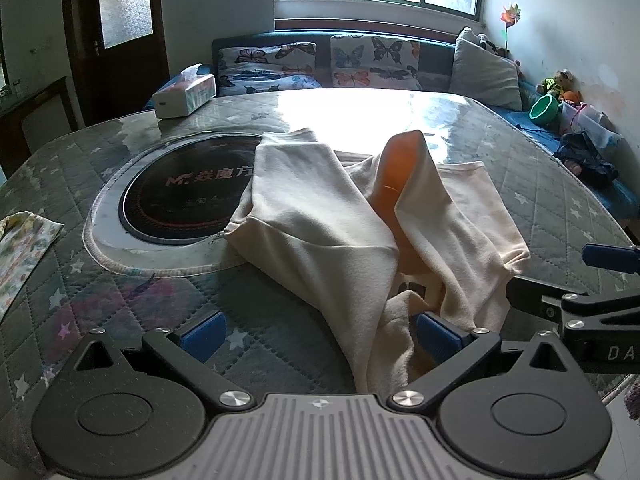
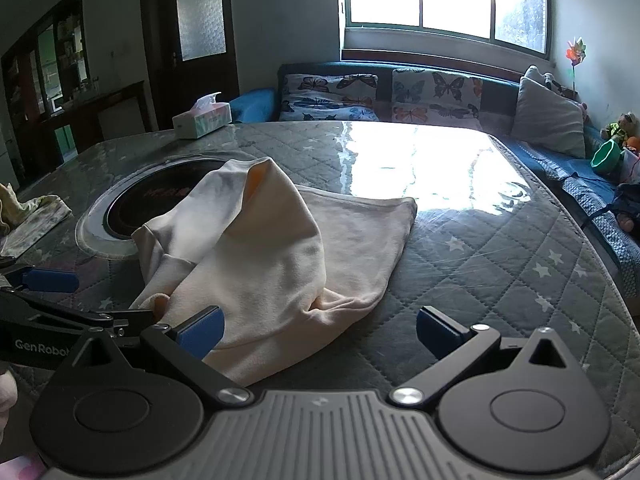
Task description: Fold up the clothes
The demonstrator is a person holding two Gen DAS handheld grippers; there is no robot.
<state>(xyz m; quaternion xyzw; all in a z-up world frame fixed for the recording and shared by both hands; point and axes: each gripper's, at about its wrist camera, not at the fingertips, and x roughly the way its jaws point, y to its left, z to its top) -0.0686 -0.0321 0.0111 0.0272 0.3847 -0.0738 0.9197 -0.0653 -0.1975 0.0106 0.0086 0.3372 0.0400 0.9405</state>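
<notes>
A cream garment (image 1: 320, 216) with an orange lining lies bunched in the middle of the quilted, star-patterned worktop (image 1: 132, 304), its upper left part draped over the edge of a round black cooktop (image 1: 180, 200) that carries pale lettering starting with a stylised "M" followed by Chinese characters. In the left wrist view the left hand-held gripper (image 1: 320, 334) stands wide open at the bottom of the frame, its right blue pad touching the near fold of the cloth and gripping nothing. At the right edge of that view the right hand-held gripper (image 1: 608, 264) shows the letters "DA" on its black body. In the right wrist view the right hand-held gripper (image 2: 320, 330) is also wide open, its left pad just beside the near hem of the garment (image 2: 272, 264). At the lower left of that view the left hand-held gripper (image 2: 48, 284) reads "GenRobot". A tissue box (image 1: 184, 96) sits at the upper left, on the far edge of the worktop.
</notes>
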